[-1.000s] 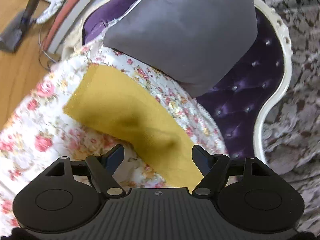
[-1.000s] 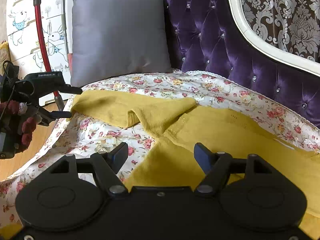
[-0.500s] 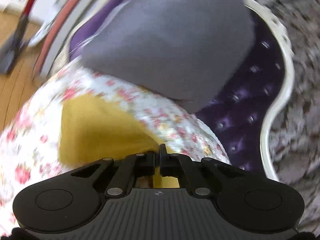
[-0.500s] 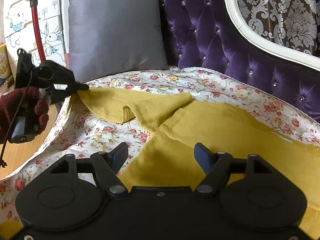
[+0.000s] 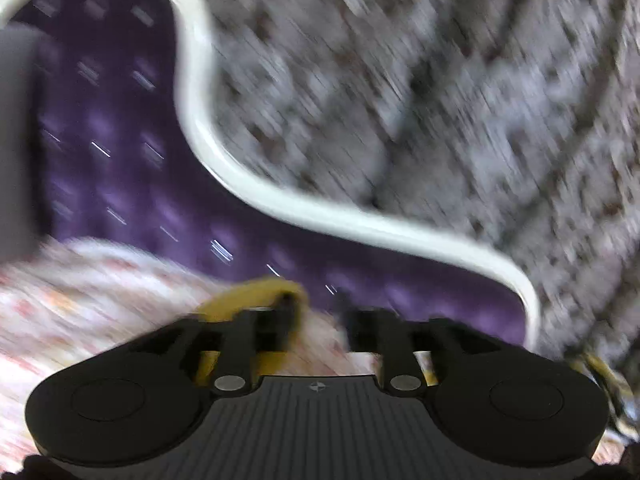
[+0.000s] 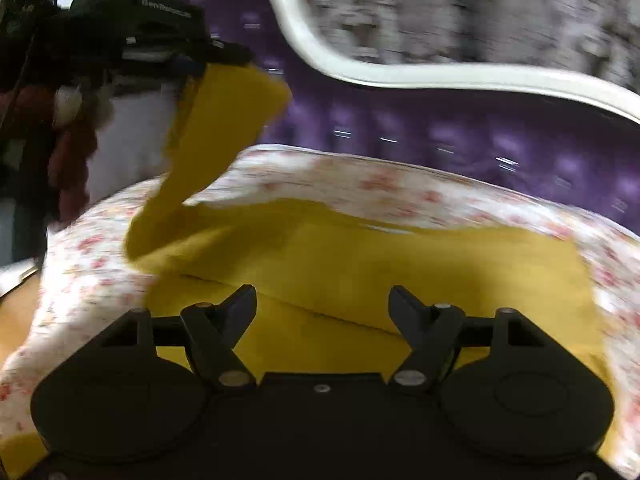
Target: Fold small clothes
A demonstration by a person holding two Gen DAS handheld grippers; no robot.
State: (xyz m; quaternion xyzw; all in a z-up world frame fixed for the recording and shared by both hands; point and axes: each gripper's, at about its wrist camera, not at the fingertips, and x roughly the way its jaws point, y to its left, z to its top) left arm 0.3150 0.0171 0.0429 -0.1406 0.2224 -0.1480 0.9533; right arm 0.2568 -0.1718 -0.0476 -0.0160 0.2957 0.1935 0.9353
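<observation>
Sleeve (image 6: 224, 120) now lifted off floral cover (image 6: 400, 184) w/ left gripper (image 5: 316, 308), jaws opening, cloth at one finger; right gripper (image 6: 322, 300) wide open, empty, over yellow garment (image 6: 400, 264).

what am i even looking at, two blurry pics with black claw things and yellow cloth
Each picture comes from a camera mounted on a hand-held two-finger gripper; a person carries one in each hand. The black shapes at the bottom are the grippers themselves. The left gripper, seen from the right one's camera, has a sleeve of the yellow garment lifted off the flowered cover of a purple sofa; its jaws are opening with cloth at one finger. The right gripper is open and empty above the garment.
</observation>
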